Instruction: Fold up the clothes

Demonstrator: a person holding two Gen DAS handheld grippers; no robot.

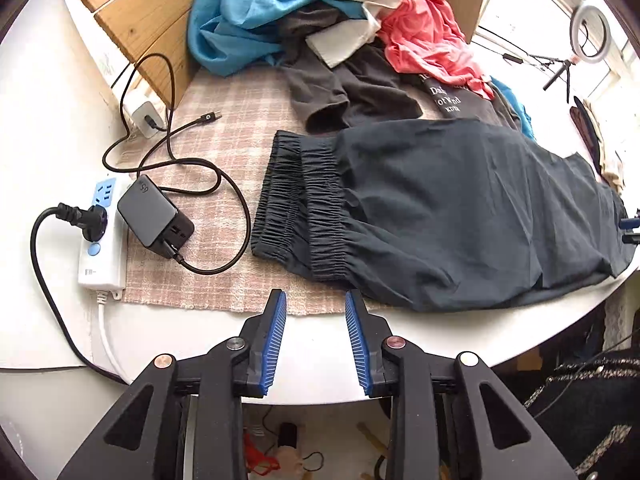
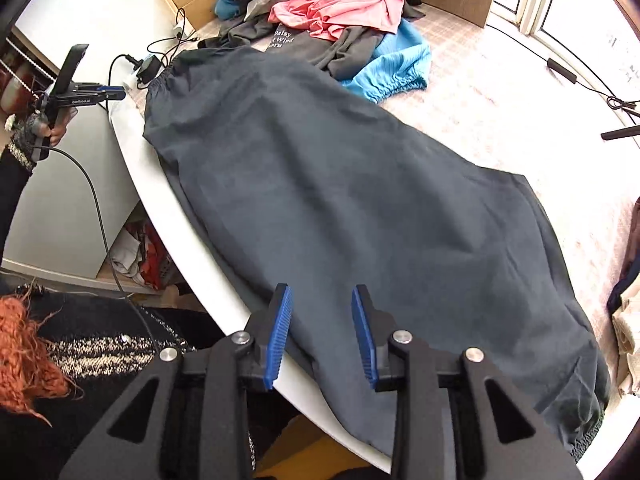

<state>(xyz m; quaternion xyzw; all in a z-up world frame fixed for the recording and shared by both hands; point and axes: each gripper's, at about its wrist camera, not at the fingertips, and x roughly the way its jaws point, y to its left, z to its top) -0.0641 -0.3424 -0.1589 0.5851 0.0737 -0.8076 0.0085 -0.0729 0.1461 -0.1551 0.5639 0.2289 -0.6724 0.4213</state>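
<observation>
My left gripper (image 1: 316, 300) jaws spread and empty above the desk (image 1: 320, 356) edge, my right gripper (image 2: 322, 296) jaws spread over dark trousers (image 2: 340, 208) lying flat along the desk, elastic waistband (image 1: 298, 204) just beyond my left jaws, clothes pile (image 1: 320, 20) behind.

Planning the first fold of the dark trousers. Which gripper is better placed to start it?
Probably the left: the left gripper hangs open just short of the dark trousers, near their cuffs. The right gripper, also open, is over mid-fabric with no edge between its jaws.
</observation>
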